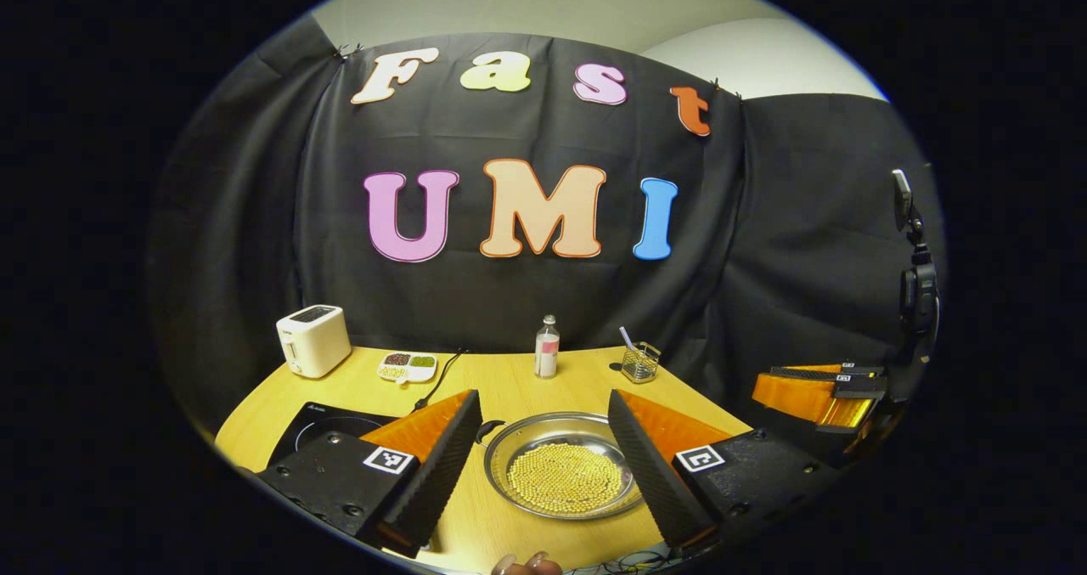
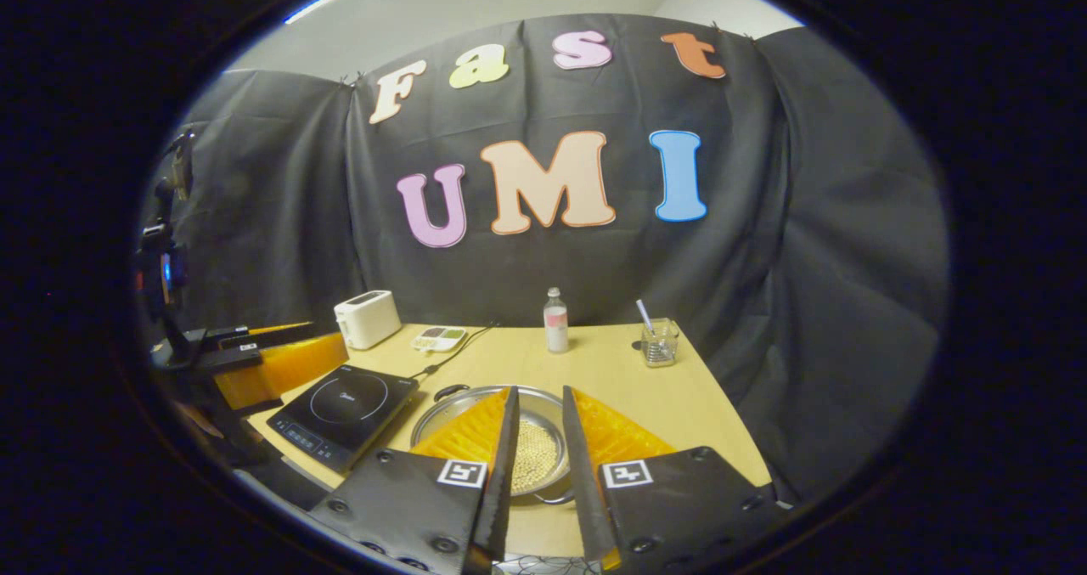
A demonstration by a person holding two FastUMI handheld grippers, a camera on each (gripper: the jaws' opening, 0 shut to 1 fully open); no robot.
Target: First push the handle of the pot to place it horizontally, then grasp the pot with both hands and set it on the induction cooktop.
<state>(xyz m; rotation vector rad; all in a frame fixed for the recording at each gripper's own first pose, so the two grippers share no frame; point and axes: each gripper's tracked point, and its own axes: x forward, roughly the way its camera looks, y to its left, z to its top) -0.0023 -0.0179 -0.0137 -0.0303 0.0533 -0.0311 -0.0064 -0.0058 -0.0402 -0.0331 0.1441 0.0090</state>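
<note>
Pot sits on the wooden surface near its front edge, a shallow metal pan holding a bed of small pale beads, with a dark handle at its left rim toward the cooktop. In the left gripper view, from left to right, a white toaster stands at the back corner, then a small divided dish of dark, green and pale grains, a cord running back from the cooktop, a bottle with a pink label at the middle back, and a clear cup with a straw. The left claw hangs above the pot with its fingers spread wide to either side of it, holding nothing. Far right in that view, the right claw is seen side-on, away from the surface. In the right gripper view the cooktop lies just left of the pot, a narrow gap between them, and a second handle shows at the pot's near rim. The right claw is over the pot, its fingers only a narrow slot apart, gripping nothing.
</note>
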